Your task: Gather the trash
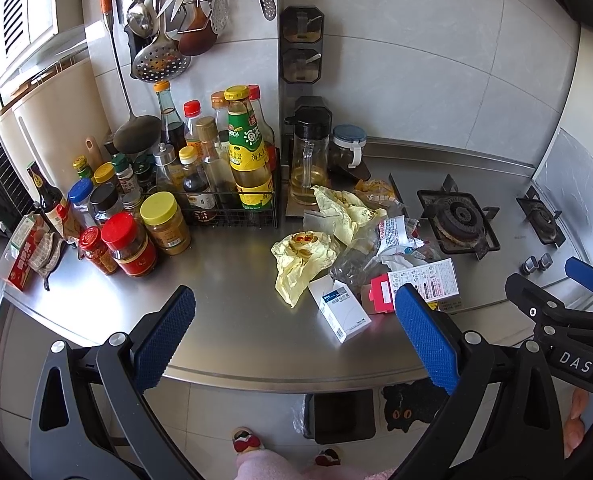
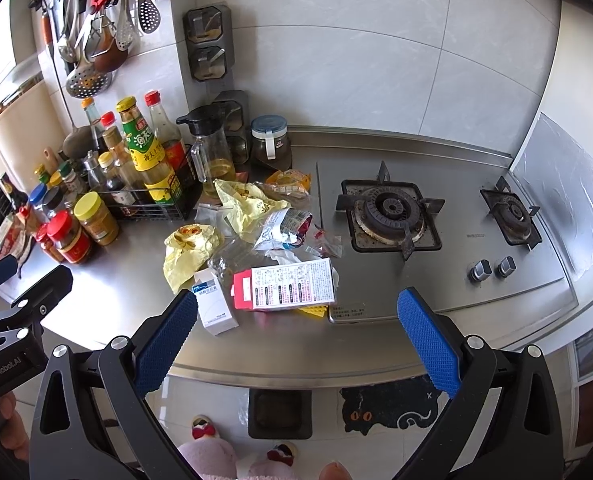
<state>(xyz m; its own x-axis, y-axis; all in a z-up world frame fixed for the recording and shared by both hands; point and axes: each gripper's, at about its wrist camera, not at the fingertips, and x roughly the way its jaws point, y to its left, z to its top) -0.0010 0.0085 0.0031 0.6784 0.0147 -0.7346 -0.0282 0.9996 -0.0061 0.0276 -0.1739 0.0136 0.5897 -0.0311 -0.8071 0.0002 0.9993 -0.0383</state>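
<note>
**Both tongs spread above the near edge, trash heaped mid-counter**

Your left gripper (image 1: 294,330) hangs over the near edge of the steel counter (image 1: 224,264) with its blue pads spread wide and nothing between them. Your right gripper (image 2: 296,334) sits just to its right, jaws equally wide and empty.

The trash lies in one loose heap in the middle of the counter, left of the gas burner (image 2: 388,212). Nearest you is a small white and blue box (image 1: 340,312), lying flat by the counter's near edge. Just right of it rests a red and white printed carton (image 2: 286,285), lying on top of a yellow scrap (image 2: 312,312). Farther in, a crumpled yellow wrapper (image 1: 302,258) touches the white box's far corner, and a second yellow wrapper (image 1: 346,206) lies beyond it, near the oil jug (image 1: 308,160). Between them sit a clear crumpled plastic bag (image 1: 352,264) and a torn silver packet (image 2: 286,226).

To the far left, sauce bottles fill a wire rack (image 1: 232,212), with jars standing in front. Below the counter edge, on the floor, a dark bin (image 2: 279,414) stands beside a cat-face mat (image 2: 392,410).
</note>
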